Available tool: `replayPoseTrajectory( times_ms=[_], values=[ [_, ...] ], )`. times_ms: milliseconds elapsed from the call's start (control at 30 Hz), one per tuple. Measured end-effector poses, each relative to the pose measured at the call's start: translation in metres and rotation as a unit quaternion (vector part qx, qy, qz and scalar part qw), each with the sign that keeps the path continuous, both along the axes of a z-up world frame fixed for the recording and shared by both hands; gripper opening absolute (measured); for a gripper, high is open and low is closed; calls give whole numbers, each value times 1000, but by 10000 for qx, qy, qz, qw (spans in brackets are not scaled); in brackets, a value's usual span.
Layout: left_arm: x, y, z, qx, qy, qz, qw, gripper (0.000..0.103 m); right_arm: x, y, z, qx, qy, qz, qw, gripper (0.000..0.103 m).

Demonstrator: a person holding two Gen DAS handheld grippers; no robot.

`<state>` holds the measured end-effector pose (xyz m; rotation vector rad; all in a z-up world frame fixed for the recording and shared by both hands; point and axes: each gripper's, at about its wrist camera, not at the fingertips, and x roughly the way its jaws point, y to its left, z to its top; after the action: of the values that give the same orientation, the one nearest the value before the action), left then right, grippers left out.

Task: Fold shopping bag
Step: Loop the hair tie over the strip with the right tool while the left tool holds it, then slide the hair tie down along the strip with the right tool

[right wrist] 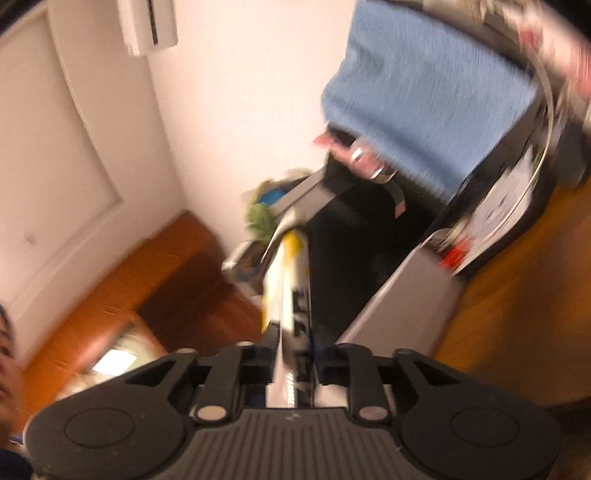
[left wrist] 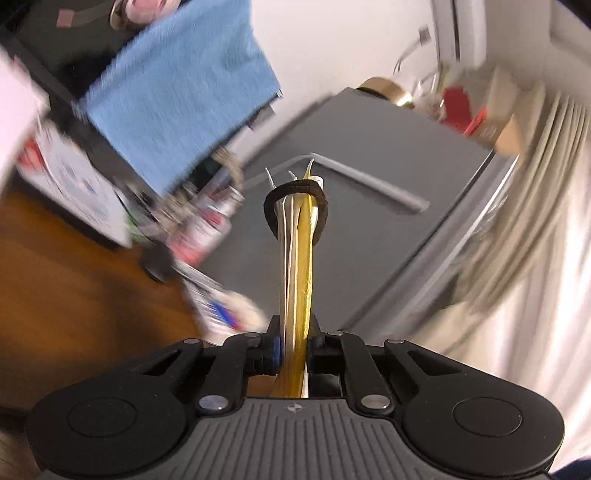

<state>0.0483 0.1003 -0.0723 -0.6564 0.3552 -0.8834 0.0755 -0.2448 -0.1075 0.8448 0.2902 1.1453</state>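
Observation:
The shopping bag [left wrist: 299,258] is held edge-on in the left wrist view, a thin stack of white and yellow layers rising from the jaws, with a dark brown handle loop [left wrist: 295,192] at its far end. My left gripper [left wrist: 295,338] is shut on it. The right wrist view is blurred; the shopping bag [right wrist: 291,280] there shows as white and yellow sheets with dark lettering, also edge-on. My right gripper [right wrist: 295,343] is shut on that part. Both views look out over the room, so the bag is lifted off any surface.
A grey table top [left wrist: 369,206] lies beyond the left gripper, with a blue towel [left wrist: 181,96] hanging over a dark shelf at the left. Wooden floor [left wrist: 74,280], cluttered cans, a white curtain [left wrist: 535,258] and a wall air conditioner [right wrist: 147,26] surround it. A person's face edges in at lower left of the right wrist view.

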Motion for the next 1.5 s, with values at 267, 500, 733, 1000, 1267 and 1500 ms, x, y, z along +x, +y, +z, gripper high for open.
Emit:
replayPoseTrajectory(
  times_ms=[267,500,733,1000,1267,1500],
  values=[
    [-6,-33,11,1787,-336,837,9798,11,-53,46,93,-2634,-2246,-1811,9205,28],
    [-8,-53,7,2498,-562,1007,9614,11,-64,113,116,-4027,-3361,-1819,8318,24],
    [-9,-60,2,2905,-697,1079,9482,11,-56,140,111,-4651,-3524,-1823,7914,10],
    [-5,-60,-1,2898,-580,1040,9496,11,-57,139,100,-4755,-3188,-1420,8075,5],
    [-2,-37,-2,2010,-312,659,9769,11,-46,102,100,-3752,-2327,-1288,8880,7],
    [-1,-18,0,777,-35,-308,9965,11,-19,33,93,-2436,-1018,-1908,9455,13]
  ],
)
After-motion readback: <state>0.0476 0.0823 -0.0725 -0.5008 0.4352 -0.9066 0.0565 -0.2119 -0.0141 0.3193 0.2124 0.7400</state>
